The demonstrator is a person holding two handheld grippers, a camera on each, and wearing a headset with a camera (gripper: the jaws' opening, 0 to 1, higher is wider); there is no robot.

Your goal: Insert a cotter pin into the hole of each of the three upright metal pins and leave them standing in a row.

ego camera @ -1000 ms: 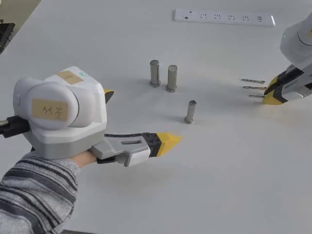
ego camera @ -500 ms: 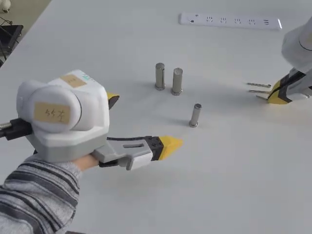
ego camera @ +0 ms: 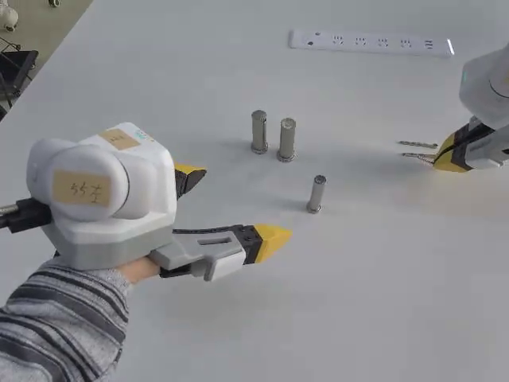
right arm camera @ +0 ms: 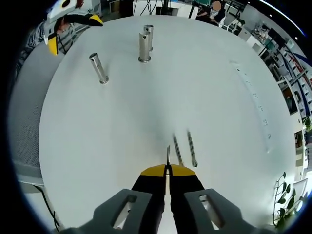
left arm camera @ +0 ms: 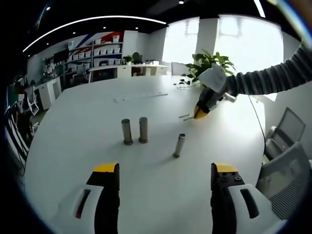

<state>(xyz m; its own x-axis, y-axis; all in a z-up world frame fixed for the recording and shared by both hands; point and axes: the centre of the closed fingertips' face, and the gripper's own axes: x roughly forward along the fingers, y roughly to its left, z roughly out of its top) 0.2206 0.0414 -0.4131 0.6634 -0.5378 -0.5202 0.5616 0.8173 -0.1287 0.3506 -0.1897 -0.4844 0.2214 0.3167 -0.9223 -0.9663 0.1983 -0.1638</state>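
Three upright metal pins stand on the white table: two close together (ego camera: 259, 131) (ego camera: 286, 139) and a smaller one (ego camera: 316, 193) nearer me. My left gripper (ego camera: 232, 203) hovers open to their left, with nothing between its yellow-tipped jaws; its own view has the pins (left arm camera: 126, 131) (left arm camera: 143, 129) (left arm camera: 180, 145) ahead. At the right, my right gripper (ego camera: 449, 151) is low over the table, shut on a thin cotter pin (right arm camera: 168, 155) that sticks out past its tips. Two more cotter pins (right arm camera: 178, 150) (right arm camera: 191, 148) lie just beside it on the table.
A white power strip (ego camera: 370, 41) lies along the far side of the table. The table edge (ego camera: 48, 60) runs at the far left, with floor beyond. A striped sleeve (ego camera: 56, 326) sits at the lower left.
The right gripper's jaws have come together on the nearest cotter pin. My head camera has shifted, so the pins sit lower in the picture. The left gripper has kept its place.
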